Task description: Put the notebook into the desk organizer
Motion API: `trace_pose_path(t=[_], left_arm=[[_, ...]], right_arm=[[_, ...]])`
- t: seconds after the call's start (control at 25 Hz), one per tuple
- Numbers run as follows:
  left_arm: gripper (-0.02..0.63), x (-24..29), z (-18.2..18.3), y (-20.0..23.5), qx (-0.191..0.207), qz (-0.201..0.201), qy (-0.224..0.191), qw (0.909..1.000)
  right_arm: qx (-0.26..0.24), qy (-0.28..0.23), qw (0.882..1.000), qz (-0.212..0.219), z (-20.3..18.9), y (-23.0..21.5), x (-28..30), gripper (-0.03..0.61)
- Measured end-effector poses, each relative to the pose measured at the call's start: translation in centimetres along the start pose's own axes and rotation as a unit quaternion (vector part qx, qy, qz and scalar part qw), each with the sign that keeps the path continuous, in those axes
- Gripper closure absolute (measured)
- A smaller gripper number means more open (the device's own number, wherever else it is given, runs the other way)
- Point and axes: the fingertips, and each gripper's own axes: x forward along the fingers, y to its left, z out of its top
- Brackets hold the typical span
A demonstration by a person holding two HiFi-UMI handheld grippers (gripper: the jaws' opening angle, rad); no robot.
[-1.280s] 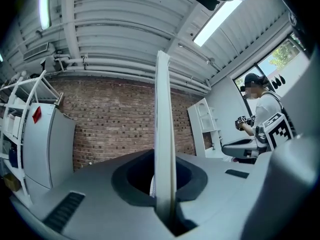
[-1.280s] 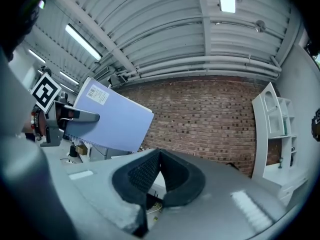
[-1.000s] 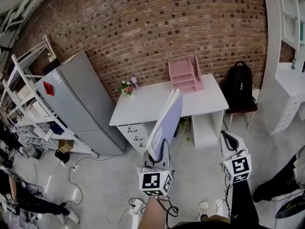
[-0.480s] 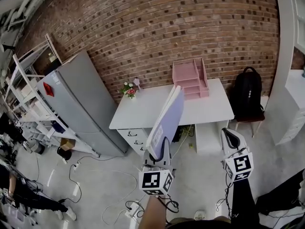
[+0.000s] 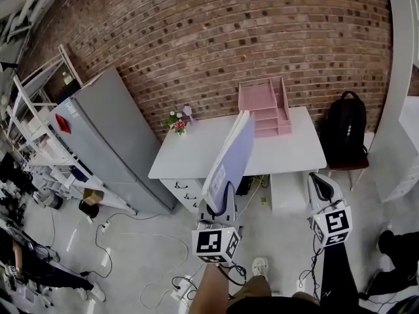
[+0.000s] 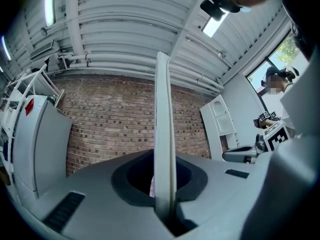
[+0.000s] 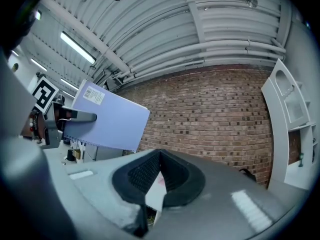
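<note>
The brick wall [image 5: 196, 44] fills the far side. A tall grey cabinet [image 5: 108, 142] stands at its left, and the white desk [image 5: 196, 150] is set by the wall ahead of me. At the desk's back right corner sits the pink desk organizer [image 5: 263, 106]; its trays look empty as far as I can see. The lilac notebook [image 5: 230, 156] is up in the air, well short of the desk. It stands on edge, pinched at its lower end by my left gripper [image 5: 222, 198]. My right gripper [image 5: 319, 185] hangs beside it, jaws pressed together on nothing. I judge the pick-up done and the carry under way. What is left is to reach the desk, line the notebook up with a tray, slide it in and let go.
</note>
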Motion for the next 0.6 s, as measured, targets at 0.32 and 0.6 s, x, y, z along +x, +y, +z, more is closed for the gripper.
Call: trace_pose_path(t=[0.32,0.6], left_arm=[[0.578,7.1,-2.1,2.9,0.004,-0.005,-0.003,1.0],[0.578,16.7,-4.3,6.0,-0.004,-0.028,-0.007,0.9996]], right_arm=[[-0.01,0.007,1.0,-0.007,-2.4,-2.2,6.8,0.577],[-0.018,0.012,0.999,-0.028,-4.0,-5.7,15.2,0.577]])
